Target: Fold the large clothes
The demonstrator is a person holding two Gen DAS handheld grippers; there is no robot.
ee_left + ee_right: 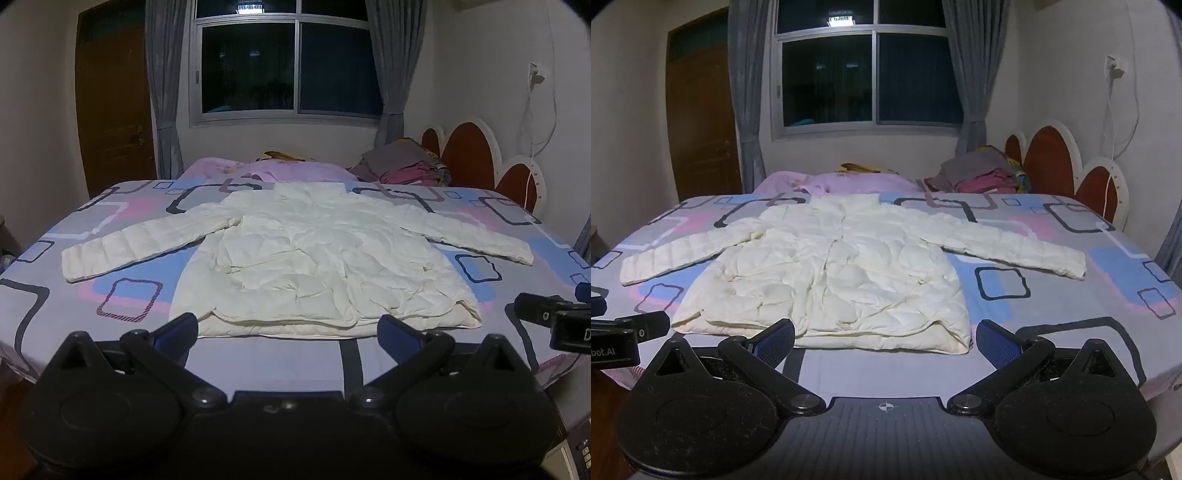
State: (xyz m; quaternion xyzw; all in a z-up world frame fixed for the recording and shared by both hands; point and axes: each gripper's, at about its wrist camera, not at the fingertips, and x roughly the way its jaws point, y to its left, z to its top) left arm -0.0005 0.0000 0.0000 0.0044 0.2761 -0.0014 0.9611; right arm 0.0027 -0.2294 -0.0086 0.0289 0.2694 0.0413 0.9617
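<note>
Here, the left gripper (pixel 286 330) is hovering with its jaws spread wide and nothing between them, its blue-padded fingers (pixel 177 328) framing the near hem of a white quilted puffer jacket (pixel 314 258) at the bottom centre of the left wrist view. The right gripper (pixel 884 338) is likewise standing fully open and empty, its blue pads (pixel 997 341) sitting just short of the same hem at the lower middle of the right wrist view. Neither gripper is touching the fabric.

The jacket is lying flat and unfolded across the middle of the frame, collar pointing toward the far wall, both sleeves stretching outward toward the left and right edges. It is resting on a bedsheet (pixel 129 291) printed with grey, pink and blue rounded squares. Part of the right gripper's black body is showing at the right edge of the left wrist view, and part of the left one at the left edge of the right wrist view.

Beyond the jacket, a pink pillow (pixel 295 171) and a pile of folded clothes (pixel 402 166) are sitting near the upper centre, beside a red-and-white scalloped headboard (pixel 476 155) at right. A dark window (pixel 288 66) with grey curtains (pixel 162 92) is filling the top, and a brown door (pixel 110 107) is standing at upper left.
</note>
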